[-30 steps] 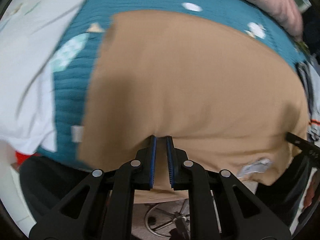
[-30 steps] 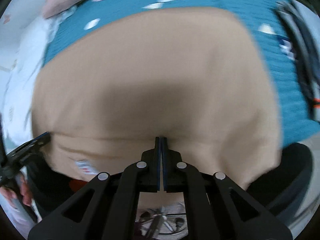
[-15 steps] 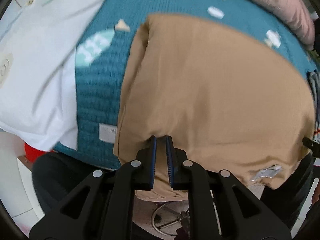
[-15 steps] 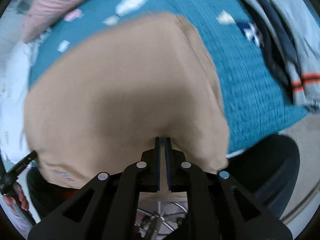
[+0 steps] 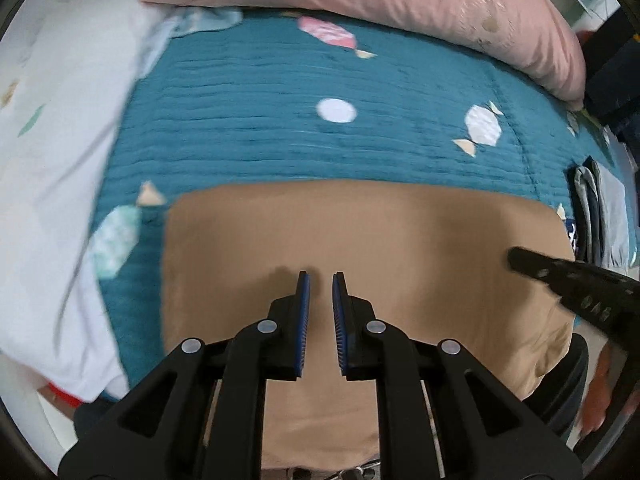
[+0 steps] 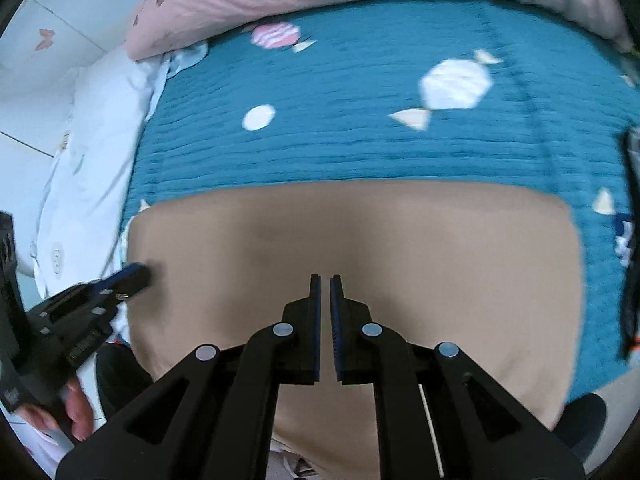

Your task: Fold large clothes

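A tan garment [image 5: 360, 236] lies folded flat on the teal bedspread [image 5: 280, 140], its far edge straight and its near part hanging over the bed's front edge. It also shows in the right wrist view [image 6: 360, 232]. My left gripper [image 5: 320, 280] hovers over the garment's left half with its jaws slightly apart and nothing between them. My right gripper [image 6: 325, 280] hovers over the right half, jaws a narrow gap apart, also empty. Each gripper shows in the other's view, the right one [image 5: 576, 284] and the left one [image 6: 100, 292].
A pink pillow [image 5: 380, 4] lies along the far side of the bed. White bedding [image 5: 52, 168] is bunched at the left. Folded grey clothes [image 5: 600, 208] sit at the right edge. A dark chair [image 6: 580, 420] stands below the bed's front edge.
Both grippers carried the garment's near edge forward over itself, making a fold, then let go. The jaws that pinched cloth now stand slightly apart and empty above it.
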Motion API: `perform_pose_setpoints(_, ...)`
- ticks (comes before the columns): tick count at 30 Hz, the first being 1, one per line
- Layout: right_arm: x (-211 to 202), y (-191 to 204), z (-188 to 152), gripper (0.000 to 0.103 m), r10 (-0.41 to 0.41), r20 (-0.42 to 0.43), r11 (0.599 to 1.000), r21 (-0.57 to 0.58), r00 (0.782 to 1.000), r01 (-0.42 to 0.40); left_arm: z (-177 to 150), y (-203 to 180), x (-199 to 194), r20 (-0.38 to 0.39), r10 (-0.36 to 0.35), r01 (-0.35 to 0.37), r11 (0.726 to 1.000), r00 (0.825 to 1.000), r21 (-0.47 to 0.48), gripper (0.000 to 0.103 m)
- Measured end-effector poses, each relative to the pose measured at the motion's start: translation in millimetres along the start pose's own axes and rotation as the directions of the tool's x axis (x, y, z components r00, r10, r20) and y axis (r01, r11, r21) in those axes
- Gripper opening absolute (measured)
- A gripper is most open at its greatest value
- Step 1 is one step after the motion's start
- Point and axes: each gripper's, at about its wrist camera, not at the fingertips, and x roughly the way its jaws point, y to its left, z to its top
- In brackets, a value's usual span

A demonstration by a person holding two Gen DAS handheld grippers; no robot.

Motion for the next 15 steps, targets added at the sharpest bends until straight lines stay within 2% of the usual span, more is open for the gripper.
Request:
perform_pose_setpoints(3,18,6,10,0.006,0.005,-0.025,1.000,0.007,1.000,-0.005,9,-11,25,-0.041,-0.028,0.028,1.000,0.999,0.000,0.013)
perform_pose_setpoints(6,38,2,18,0.006,0.008,-0.053,0.999,0.040,0.999,-0.006,14,-14,49,-0.065,-0.014,0.014,1.000,0.998,-0.010,0.012)
perform_pose_setpoints(9,51,-11,22,0.000,0.011,-0.063,0.997,0.078,0.998,-0.006,18,-13,61,-0.071,-0.015,0.013,1.000,0.997,-0.026,0.013)
perform_pose_setpoints(12,49,-27,25,0.000,0.070,-0.065,0.989,0.132,0.995,-0.061,19,-4,62,-0.073,-0.040,0.038,0.999,0.996,-0.039,0.012)
perform_pose_setpoints(15,34,-38,27,0.000,0.002,-0.034,0.994,0.108,0.999,0.002,18,11,56,-0.064,-0.022,0.018,0.998,0.998,-0.064,0.012)
